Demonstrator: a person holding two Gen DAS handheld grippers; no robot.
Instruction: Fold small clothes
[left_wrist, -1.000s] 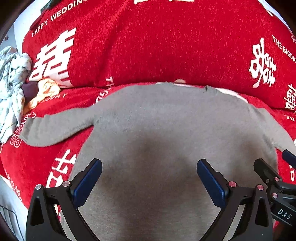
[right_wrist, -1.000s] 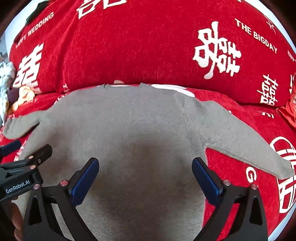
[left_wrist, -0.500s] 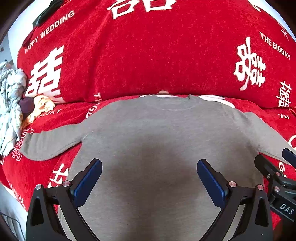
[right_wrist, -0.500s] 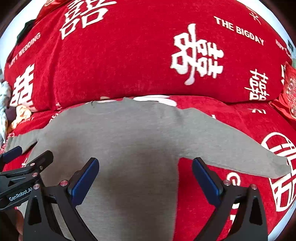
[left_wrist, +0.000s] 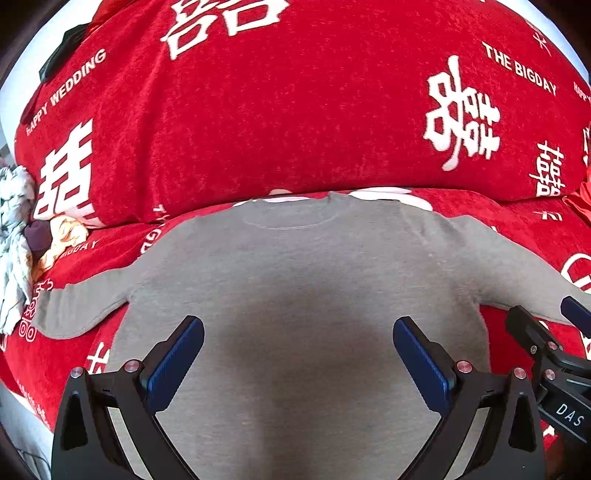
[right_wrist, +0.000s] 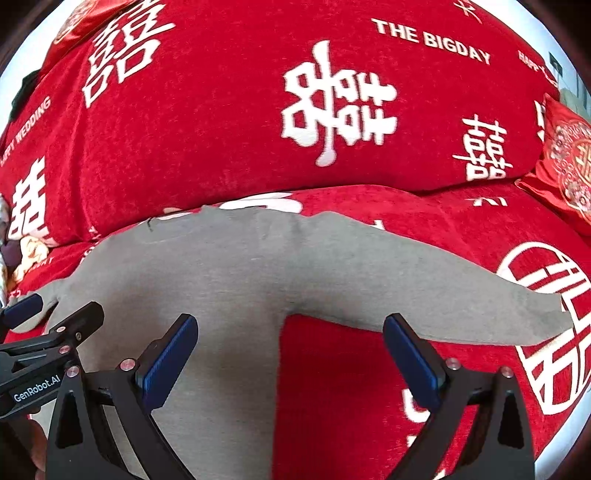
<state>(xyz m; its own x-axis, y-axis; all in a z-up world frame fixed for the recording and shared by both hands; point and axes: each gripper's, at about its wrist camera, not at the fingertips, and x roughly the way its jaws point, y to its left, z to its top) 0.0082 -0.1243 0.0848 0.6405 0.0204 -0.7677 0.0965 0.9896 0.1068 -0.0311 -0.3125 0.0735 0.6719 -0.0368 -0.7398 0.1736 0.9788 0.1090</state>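
Observation:
A small grey long-sleeved top (left_wrist: 295, 280) lies flat on a red sofa seat, neckline toward the backrest and both sleeves spread out sideways. My left gripper (left_wrist: 297, 354) hovers open over the middle of its body, nothing between the blue pads. My right gripper (right_wrist: 290, 350) is open above the top's right side edge, where the right sleeve (right_wrist: 443, 299) branches off. Each view catches the other gripper at its edge: the right gripper (left_wrist: 554, 339) in the left wrist view, the left gripper (right_wrist: 48, 321) in the right wrist view.
The red sofa cover (left_wrist: 295, 110) with white lettering rises as a backrest just behind the top. A pile of crumpled pale clothes (left_wrist: 18, 236) lies at the far left. A red embroidered cushion (right_wrist: 569, 162) sits at the far right. The seat's front edge (left_wrist: 22, 398) drops off lower left.
Both grippers have drawn back and up from the top, so more of the backrest shows. The right gripper has shifted right toward the sleeve. Both stayed open.

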